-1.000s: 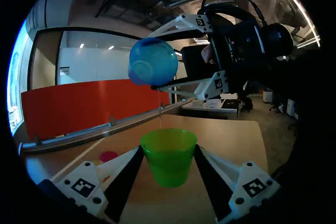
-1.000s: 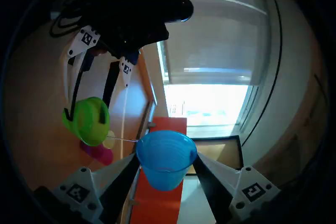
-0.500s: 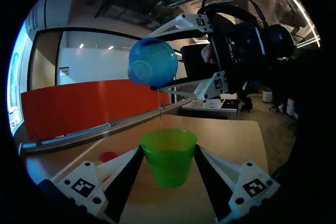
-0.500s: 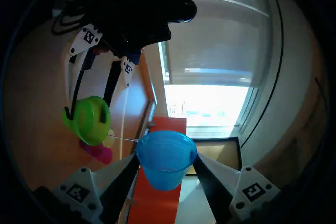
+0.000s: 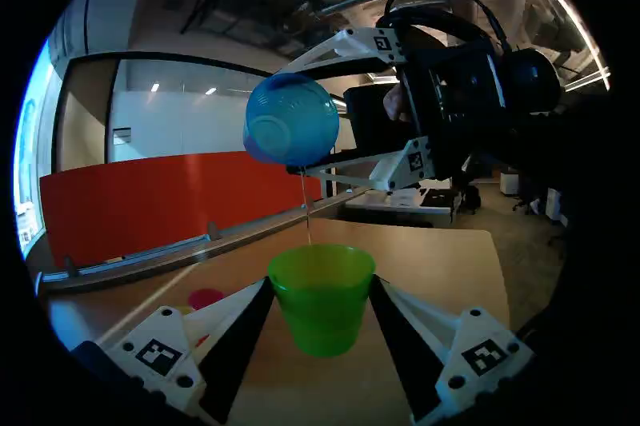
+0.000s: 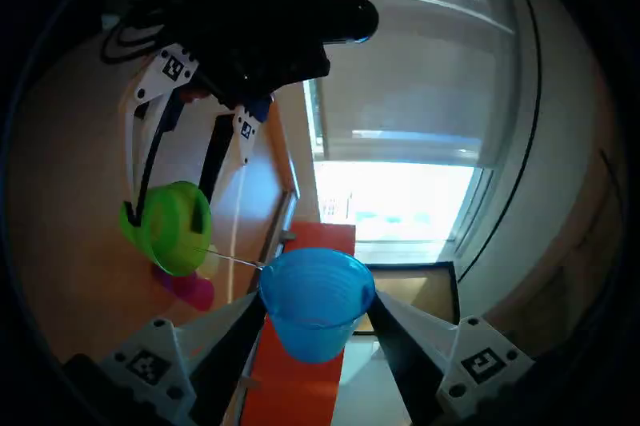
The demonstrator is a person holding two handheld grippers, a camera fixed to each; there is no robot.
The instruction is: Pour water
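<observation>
My right gripper (image 6: 317,302) pinches blue cup (image 6: 314,334), 12 o'clock over green cup (image 5: 320,318); left gripper (image 5: 322,288) pinches that mid-wall (probably light, crushable).

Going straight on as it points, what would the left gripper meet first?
Likely the lower finger of the right gripper, holding the tilted blue plastic cup just above the green plastic cup in the jaws of the left gripper; depth is unclear.

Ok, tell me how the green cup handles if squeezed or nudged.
The green cup looks like thin plastic, so it would probably flex if the left gripper squeezed harder. It tapers to a narrower base, so a nudge near the rim might tip it. A thin water stream from the blue cup falls in, so it may slosh.
</observation>
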